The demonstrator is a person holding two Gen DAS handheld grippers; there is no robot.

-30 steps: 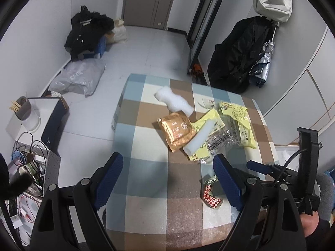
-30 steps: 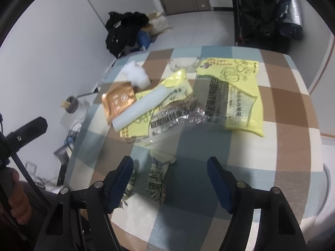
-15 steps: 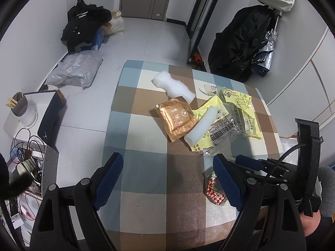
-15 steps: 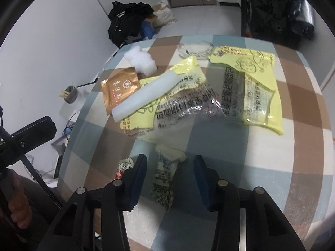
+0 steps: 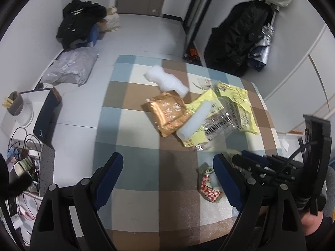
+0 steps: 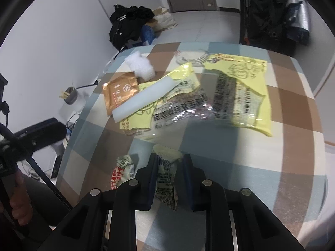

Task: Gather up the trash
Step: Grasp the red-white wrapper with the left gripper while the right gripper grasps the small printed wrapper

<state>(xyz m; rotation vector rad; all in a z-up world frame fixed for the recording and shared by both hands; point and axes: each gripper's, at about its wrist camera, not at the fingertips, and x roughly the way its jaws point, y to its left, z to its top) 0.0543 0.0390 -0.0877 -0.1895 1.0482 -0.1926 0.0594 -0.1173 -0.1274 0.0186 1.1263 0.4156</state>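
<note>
As the right gripper (image 6: pixel 169 167) closes, its fingers (image 6: pixel 152 174) now flank a small pale-yellow snack wrapper (image 6: pixel 166 177) at the near edge of the checked surface (image 6: pixel 240 156). The wrapper sits crumpled between the pads, which look to be in contact with both of its sides, so this reads as first pickup of the trash run, grip nearly set but still tightening. A second ago those fingers stood wide apart with the wrapper lying loose between them; the gap has narrowed to roughly wrapper width, hand position barely changed.

Left gripper (image 5: pixel 167 173) hangs open over bare surface, nothing between its fingers (image 5: pixel 108 175), same spread as a second ago.

Rest of the trash is untouched: red-and-white checked wrapper (image 6: pixel 120 173) just left of the grasp, gold sachet (image 5: pixel 167 113), white foam strip (image 5: pixel 196 121), two yellow printed bags (image 6: pixel 236 92), bubble-wrap wad (image 5: pixel 165 81) further back. No bin is visible in either view.
</note>
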